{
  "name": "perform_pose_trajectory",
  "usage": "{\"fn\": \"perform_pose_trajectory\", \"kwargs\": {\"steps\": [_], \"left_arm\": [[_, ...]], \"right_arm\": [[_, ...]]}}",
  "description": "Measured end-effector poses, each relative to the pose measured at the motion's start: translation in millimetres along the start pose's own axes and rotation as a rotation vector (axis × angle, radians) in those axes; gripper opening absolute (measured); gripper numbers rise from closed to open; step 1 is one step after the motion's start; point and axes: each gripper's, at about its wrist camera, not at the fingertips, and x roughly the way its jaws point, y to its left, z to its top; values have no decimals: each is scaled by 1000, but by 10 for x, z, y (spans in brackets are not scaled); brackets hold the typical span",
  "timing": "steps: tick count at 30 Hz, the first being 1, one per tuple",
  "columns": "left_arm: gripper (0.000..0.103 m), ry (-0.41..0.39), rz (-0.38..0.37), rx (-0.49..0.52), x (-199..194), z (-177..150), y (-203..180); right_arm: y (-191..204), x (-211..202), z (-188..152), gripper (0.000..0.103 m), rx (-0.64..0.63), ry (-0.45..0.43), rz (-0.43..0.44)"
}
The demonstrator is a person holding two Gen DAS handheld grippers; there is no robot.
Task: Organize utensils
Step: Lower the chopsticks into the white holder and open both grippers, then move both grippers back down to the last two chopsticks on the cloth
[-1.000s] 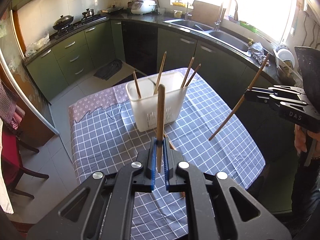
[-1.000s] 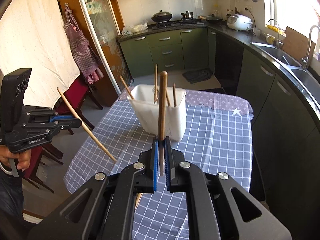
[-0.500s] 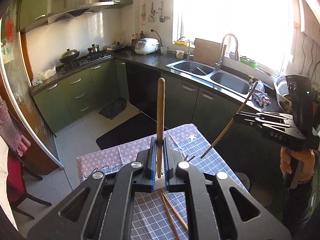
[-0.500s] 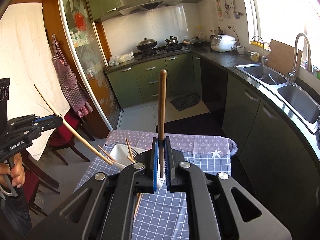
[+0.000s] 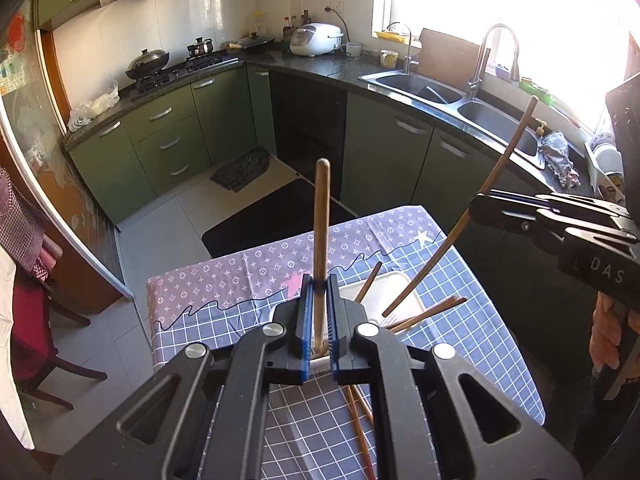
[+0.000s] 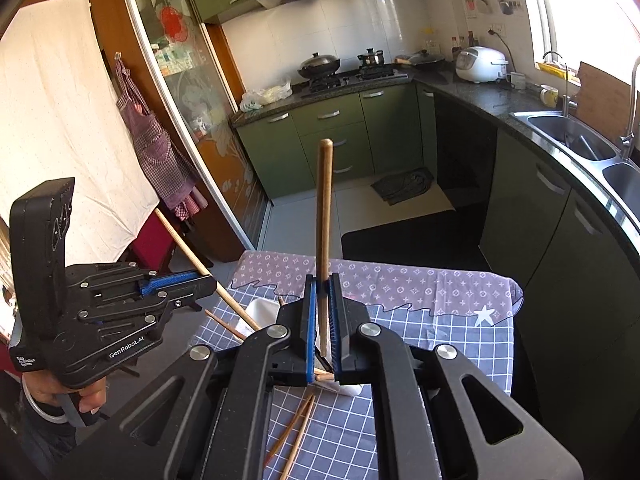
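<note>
My left gripper [image 5: 319,282] is shut on a wooden chopstick [image 5: 322,232] that stands upright between its blue pads. Just beyond and below the fingers is the white utensil holder [image 5: 402,283], with several chopsticks leaning inside it. My right gripper [image 6: 323,280] is likewise shut on an upright chopstick [image 6: 323,216], and the holder [image 6: 259,309] lies partly hidden under it. Each view shows the other gripper: the right gripper [image 5: 476,205] holds a slanted chopstick [image 5: 434,258] over the holder, and the left gripper [image 6: 212,280] does the same from the left.
Two loose chopsticks [image 5: 357,414] lie on the blue checked tablecloth [image 5: 472,332] near the front edge. Green cabinets, a double sink [image 5: 424,90] and a stove line the far walls. A red chair [image 5: 28,344] stands left of the table.
Both grippers have carried their chopsticks in towards the holder. It stood well ahead on the table a second ago and now sits right under the fingertips.
</note>
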Motion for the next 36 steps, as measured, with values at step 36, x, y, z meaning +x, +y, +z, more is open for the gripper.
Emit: {"fn": "perform_pose_trajectory", "kwargs": {"steps": [36], "left_arm": [[24,461,-106,-71,788,-1645,-315]], "right_arm": [[-345,-196,-2361,29,47,282,-9]]}}
